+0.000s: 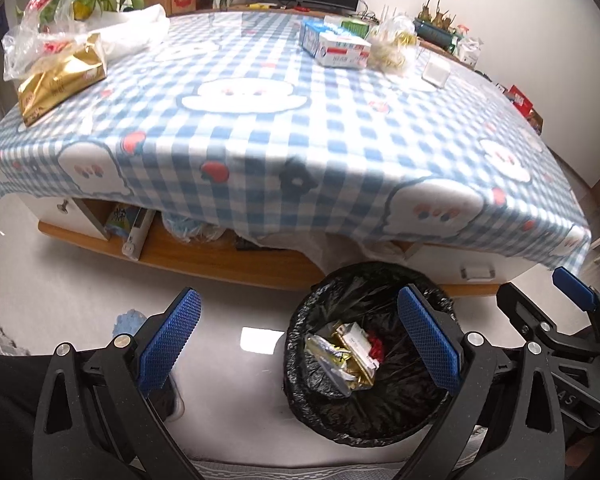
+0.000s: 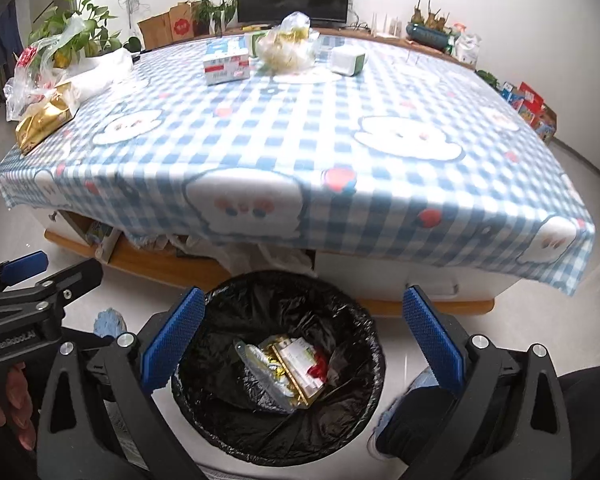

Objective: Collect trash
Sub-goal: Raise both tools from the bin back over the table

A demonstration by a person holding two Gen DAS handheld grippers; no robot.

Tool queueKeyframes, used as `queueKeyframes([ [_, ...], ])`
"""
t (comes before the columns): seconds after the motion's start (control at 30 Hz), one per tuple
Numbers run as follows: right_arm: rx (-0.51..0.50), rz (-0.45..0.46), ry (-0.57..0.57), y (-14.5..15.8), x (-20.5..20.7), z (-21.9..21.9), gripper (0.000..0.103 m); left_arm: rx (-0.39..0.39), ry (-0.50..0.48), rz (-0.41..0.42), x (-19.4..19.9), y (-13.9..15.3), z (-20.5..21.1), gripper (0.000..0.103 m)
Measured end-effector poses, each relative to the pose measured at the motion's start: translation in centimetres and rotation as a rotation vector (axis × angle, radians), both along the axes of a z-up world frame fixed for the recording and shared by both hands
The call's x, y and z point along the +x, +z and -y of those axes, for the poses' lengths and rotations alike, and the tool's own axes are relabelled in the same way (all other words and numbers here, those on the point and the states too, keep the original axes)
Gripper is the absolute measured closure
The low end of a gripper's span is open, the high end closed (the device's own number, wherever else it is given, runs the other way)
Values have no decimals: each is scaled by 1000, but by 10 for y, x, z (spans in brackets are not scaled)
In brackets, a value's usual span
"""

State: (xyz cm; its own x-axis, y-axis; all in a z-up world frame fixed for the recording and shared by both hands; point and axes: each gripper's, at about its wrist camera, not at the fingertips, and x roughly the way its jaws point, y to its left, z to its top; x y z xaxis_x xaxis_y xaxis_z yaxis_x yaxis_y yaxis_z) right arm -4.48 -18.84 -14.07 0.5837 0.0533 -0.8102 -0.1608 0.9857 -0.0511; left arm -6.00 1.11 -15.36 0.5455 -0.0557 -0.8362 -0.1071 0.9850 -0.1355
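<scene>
Black liner rims the bin [image 1: 364, 356] on bare floor just before the checked surface [image 1: 260, 128]; wrappers [image 1: 346, 354] lie inside, left gripper [image 1: 298, 354] spread, empty. From the right wrist, right gripper [image 2: 300, 348] spread above the bin; the shelf beneath the cloth is hard to make out.
</scene>
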Motion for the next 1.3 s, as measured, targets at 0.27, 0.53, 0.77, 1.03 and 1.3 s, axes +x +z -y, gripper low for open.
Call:
queueKeyframes([
  [0.27, 35, 26, -24, 25, 20, 9, 8, -16, -11, 30, 14, 33, 2, 6],
  [0.53, 53, 60, -25, 52, 49, 17, 8, 0, 3, 47, 41, 59, -2, 6],
  [0.77, 59, 85, -7, 72, 87, 18, 8, 10, 13, 54, 74, 74, -5, 6],
  [1.03, 55, 123, 38, 86, 138, 4, 8, 28, 31, 61, 128, 88, -9, 6],
  [1.3, 52, 141, 91, 83, 200, -10, 8, 45, 47, 72, 202, 94, -9, 6],
])
